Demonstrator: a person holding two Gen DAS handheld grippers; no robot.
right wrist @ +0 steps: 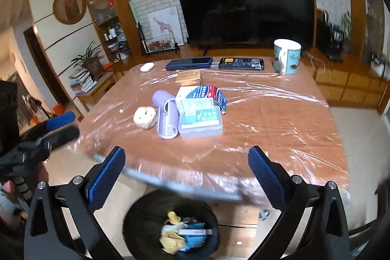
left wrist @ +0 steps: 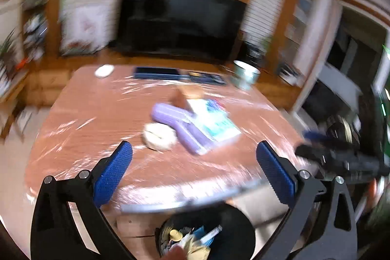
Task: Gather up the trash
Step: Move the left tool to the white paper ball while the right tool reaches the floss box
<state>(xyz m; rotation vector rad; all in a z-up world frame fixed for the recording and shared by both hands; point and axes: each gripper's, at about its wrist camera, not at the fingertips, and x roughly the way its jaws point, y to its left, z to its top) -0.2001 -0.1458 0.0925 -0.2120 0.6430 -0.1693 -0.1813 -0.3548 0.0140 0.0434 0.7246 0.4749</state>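
A crumpled white paper ball (right wrist: 145,118) lies on the plastic-covered wooden table (right wrist: 268,128), left of two purple rollers (right wrist: 167,117) and a clear plastic box (right wrist: 201,120). The ball also shows, blurred, in the left wrist view (left wrist: 159,137). A black trash bin (right wrist: 170,227) holding several scraps stands on the floor below the table's near edge; it also shows in the left wrist view (left wrist: 207,235). My left gripper (left wrist: 193,169) is open and empty above the bin. My right gripper (right wrist: 186,174) is open and empty above the bin too.
A red-and-white carton (right wrist: 207,94), a brown card (right wrist: 189,77), a blue case (right wrist: 189,63), a phone (right wrist: 241,63), a white mouse-like object (right wrist: 147,67) and a mug (right wrist: 286,59) are on the table. A TV (right wrist: 243,9) stands behind.
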